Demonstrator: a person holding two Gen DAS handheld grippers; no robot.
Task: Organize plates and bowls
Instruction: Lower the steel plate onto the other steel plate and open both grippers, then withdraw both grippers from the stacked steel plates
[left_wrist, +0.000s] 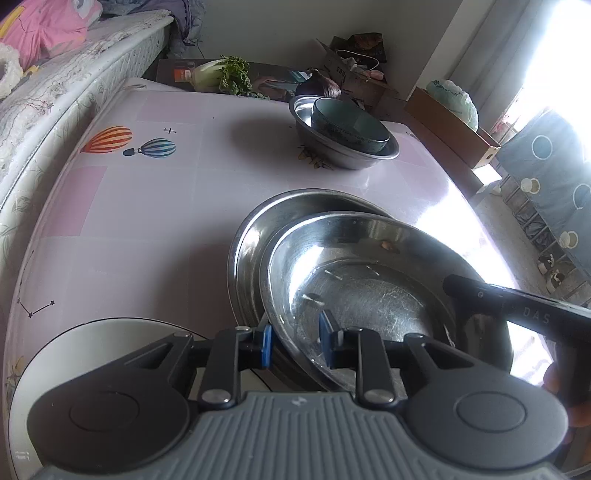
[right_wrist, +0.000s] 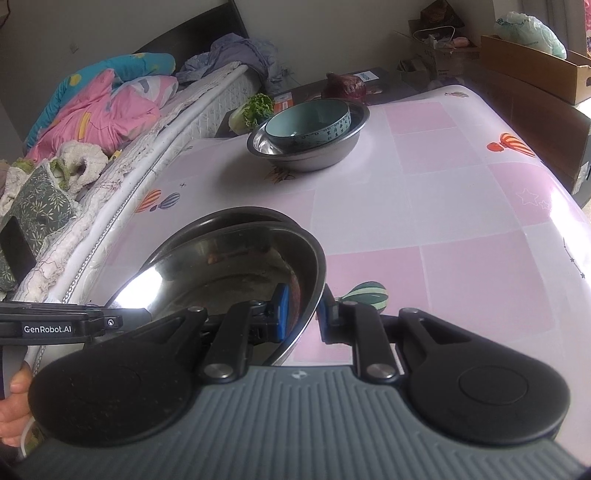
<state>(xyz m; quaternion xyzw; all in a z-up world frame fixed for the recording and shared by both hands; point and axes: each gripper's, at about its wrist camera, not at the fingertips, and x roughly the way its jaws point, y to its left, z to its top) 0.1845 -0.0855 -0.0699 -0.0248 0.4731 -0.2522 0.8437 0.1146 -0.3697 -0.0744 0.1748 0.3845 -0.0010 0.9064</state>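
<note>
Two shallow steel plates sit stacked near the table's front; the upper steel plate (left_wrist: 369, 295) (right_wrist: 229, 273) lies tilted in the lower steel plate (left_wrist: 255, 236) (right_wrist: 236, 216). My left gripper (left_wrist: 295, 339) straddles the upper plate's near rim, its blue pads (left_wrist: 266, 347) standing slightly apart from the metal, so it is open. My right gripper (right_wrist: 303, 314) is shut on the opposite rim. A white plate (left_wrist: 74, 339) lies under my left gripper's left side. Farther back stands a steel bowl (left_wrist: 343, 155) (right_wrist: 314, 158) with a teal bowl (left_wrist: 351, 125) (right_wrist: 306, 122) inside it.
The pink checked tablecloth (right_wrist: 443, 206) covers the table. A bed with bedding (right_wrist: 110, 110) runs along one side. Leafy greens (left_wrist: 229, 74) and a purple cabbage (right_wrist: 345, 86) lie behind the bowls. Cardboard boxes (left_wrist: 450, 125) stand beyond the far right edge.
</note>
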